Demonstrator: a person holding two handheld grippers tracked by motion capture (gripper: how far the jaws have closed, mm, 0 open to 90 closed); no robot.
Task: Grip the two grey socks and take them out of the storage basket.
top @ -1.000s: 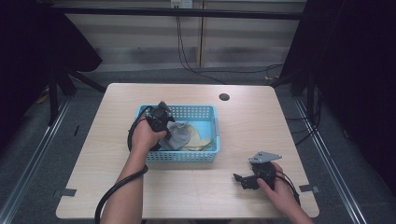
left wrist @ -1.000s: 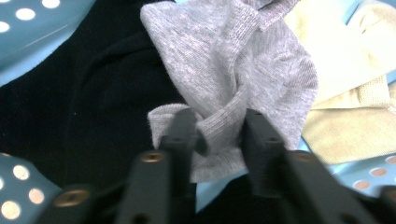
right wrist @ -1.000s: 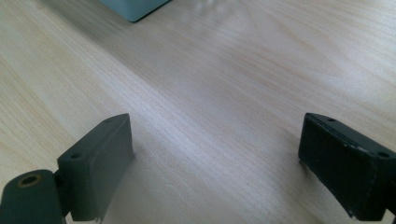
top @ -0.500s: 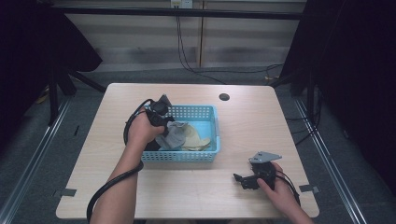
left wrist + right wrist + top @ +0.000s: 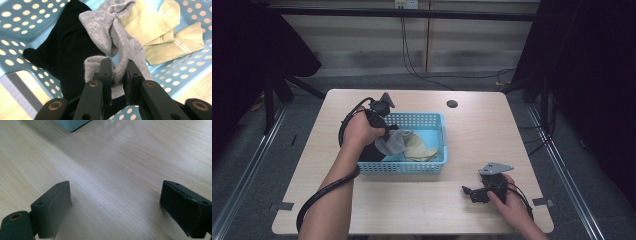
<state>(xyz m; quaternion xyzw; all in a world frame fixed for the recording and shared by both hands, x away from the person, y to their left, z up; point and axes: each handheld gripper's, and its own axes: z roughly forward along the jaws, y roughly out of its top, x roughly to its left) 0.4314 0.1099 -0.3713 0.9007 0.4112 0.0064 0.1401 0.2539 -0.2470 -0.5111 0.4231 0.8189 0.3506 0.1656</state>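
A blue perforated basket (image 5: 439, 145) sits mid-table and holds a grey sock (image 5: 117, 37), a black sock (image 5: 62, 50) and a pair of beige socks (image 5: 160, 32). My left gripper (image 5: 118, 71) is shut on a fold of the grey sock, lifting it above the basket's left part; in the high view the left gripper (image 5: 384, 125) hangs over the basket with the grey sock (image 5: 396, 142) dangling from it. My right gripper (image 5: 115, 207) stands open low over bare wood, and the high view shows the right gripper (image 5: 472, 192) near the table's front right.
A dark round hole (image 5: 452, 104) is in the tabletop behind the basket. The basket's corner (image 5: 71, 123) lies ahead of the right gripper. Black cables trail from both grippers. Floor rails run along both sides of the table (image 5: 512, 130).
My left gripper has risen and pulled back toward the basket's left rim with the grey sock in it. The right gripper has stayed put.
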